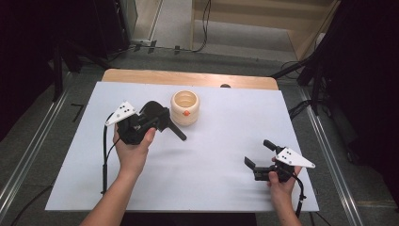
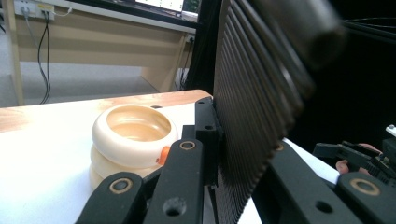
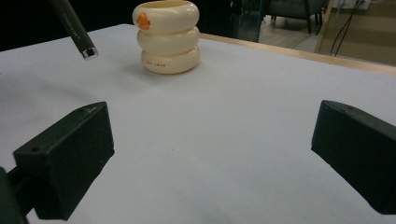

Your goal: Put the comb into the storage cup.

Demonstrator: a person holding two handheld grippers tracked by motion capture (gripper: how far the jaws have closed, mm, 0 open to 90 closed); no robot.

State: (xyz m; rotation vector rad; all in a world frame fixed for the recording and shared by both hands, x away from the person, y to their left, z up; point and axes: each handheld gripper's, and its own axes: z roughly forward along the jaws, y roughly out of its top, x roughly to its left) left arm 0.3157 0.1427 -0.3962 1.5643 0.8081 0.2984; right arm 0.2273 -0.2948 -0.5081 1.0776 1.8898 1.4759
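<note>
My left hand-held gripper (image 1: pixel 162 123) clamped on slim black pen-like rod with metal tip (image 1: pixel 178 132), rod slanting just in front of cream ribbed ring-stacked pot (image 1: pixel 185 108), apart from it. Rod likely light, stiff, smooth; probably slips if gripped near end, so hold mid-shaft between ridged pads. Pot looks rigid, stable, orange spot on side; inside looks bare. My right hand-held gripper (image 1: pixel 259 157) wide open, holding nothing, well apart over white worktop (image 1: pixel 226 141).

You're working in a lab-style recording room: your counter (image 1: pixel 282 113) is covered by a plain white sheet, dark stand legs (image 1: pixel 59 70) flank it, cables (image 1: pixel 205 28) trail over the grey floor, and a wall power strip (image 2: pixel 35 8) sits behind.
</note>
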